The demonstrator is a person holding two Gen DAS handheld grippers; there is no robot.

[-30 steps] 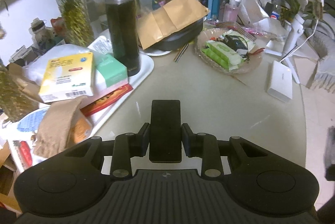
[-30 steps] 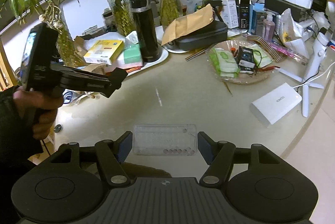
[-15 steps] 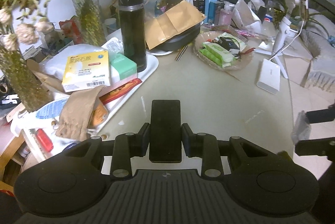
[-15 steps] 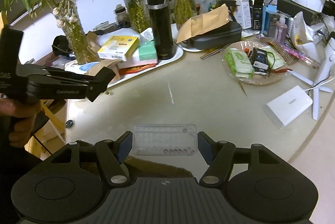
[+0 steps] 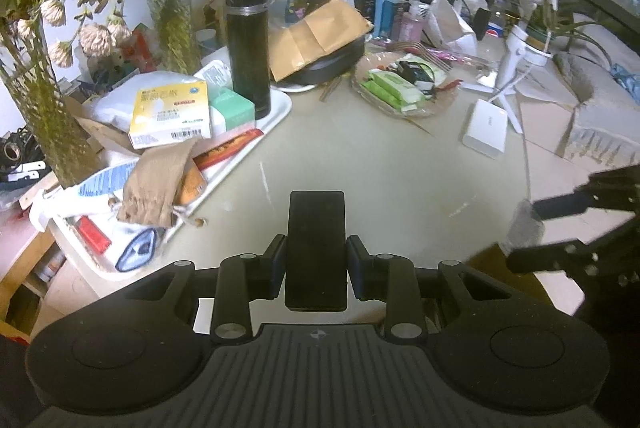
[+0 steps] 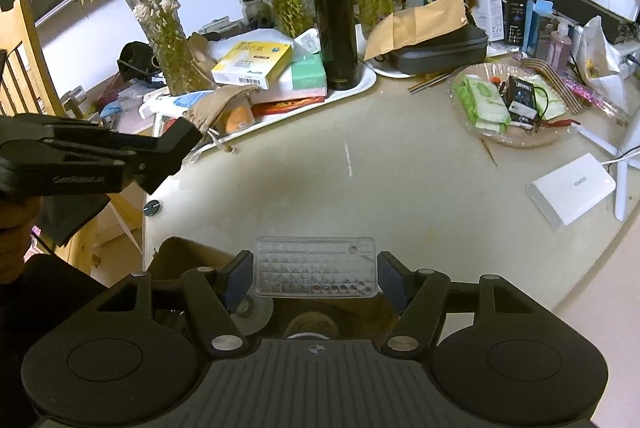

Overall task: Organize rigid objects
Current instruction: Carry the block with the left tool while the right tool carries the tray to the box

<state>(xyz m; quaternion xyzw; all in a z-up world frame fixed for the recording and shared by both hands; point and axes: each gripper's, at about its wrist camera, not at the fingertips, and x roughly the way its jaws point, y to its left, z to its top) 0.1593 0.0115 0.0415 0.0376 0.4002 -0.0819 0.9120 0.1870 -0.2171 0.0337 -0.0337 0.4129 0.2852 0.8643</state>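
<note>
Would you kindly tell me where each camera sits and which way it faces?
Left wrist: behind the left gripper, shut on a black phone, facing across the table; right gripper shows at right.
Right wrist: behind the right gripper, shut on a clear plastic case; left gripper shows at left.
Shared: black flask, white box.

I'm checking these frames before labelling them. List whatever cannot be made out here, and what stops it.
- Black slab in the left gripper, left wrist view: its near end is hidden behind the gripper body.
- Clear plastic case in the right gripper, right wrist view: embossed lettering too small to read.
- The same case in the left wrist view: blurred.
- Yellow box on the white tray: print too small.
</note>
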